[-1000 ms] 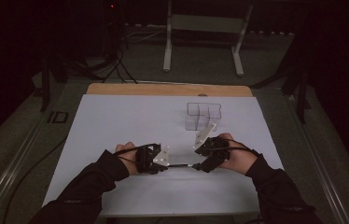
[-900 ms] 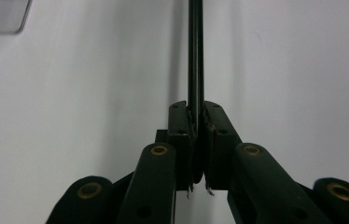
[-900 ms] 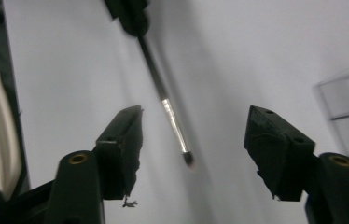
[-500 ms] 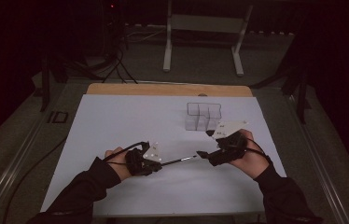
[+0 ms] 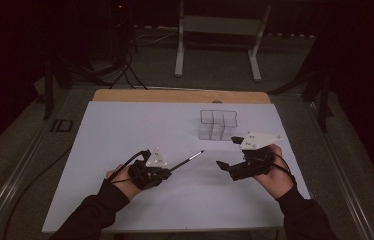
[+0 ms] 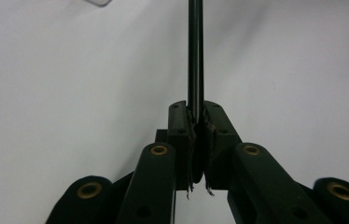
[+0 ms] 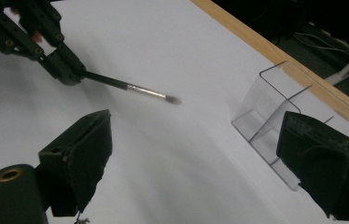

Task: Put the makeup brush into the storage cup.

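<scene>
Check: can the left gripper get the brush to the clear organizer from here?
Probably yes. The left gripper is shut on the brush, only bare white sheet lies before the organizer, and the open right gripper sits aside.

The high view is sitting dim and grainy, the room beyond the far edge of the tabletop (image 5: 125, 130) sinking into black. Its white sheet is catching the light evenly. In the right gripper view, soft shadows are smearing across that sheet, and the near fingers (image 7: 84, 154) are blurring.
</scene>
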### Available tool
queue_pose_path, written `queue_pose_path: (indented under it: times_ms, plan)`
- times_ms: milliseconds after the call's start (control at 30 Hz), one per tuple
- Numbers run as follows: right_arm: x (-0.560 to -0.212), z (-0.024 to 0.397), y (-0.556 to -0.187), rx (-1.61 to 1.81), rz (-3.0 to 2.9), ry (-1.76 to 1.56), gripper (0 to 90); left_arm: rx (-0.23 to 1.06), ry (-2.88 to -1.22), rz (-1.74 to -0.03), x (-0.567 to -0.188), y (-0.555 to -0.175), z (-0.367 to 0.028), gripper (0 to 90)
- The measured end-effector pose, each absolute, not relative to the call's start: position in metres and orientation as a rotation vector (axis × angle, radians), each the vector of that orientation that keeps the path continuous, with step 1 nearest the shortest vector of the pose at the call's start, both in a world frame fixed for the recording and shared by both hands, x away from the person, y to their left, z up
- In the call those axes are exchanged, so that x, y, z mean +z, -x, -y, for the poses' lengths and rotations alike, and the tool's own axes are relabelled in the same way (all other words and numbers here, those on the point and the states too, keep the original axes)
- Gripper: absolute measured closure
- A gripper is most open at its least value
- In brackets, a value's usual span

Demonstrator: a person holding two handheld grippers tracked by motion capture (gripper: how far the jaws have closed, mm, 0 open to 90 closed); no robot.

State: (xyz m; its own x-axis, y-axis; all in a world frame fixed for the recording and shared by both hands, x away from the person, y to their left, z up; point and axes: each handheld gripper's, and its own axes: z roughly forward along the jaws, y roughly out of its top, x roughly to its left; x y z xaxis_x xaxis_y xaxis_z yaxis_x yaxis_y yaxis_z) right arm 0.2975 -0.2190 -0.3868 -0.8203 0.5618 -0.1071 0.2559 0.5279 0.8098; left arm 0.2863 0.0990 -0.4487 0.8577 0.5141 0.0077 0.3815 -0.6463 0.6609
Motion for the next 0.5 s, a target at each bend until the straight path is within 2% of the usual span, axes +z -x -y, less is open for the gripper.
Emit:
queue_pose_path:
  times_ms: [200,500]
  plan:
    - [-0.388,0.22,-0.294,1.262,-2.369,-0.726,10.5,0.257,-2.223,-0.695,-0.448,-0.285,-0.103,84.7]
    - [-0.396,0.222,-0.295,1.294,-2.338,-0.768,10.6,0.139,-1.982,-0.836,-0.459,-0.288,-0.117,84.7]
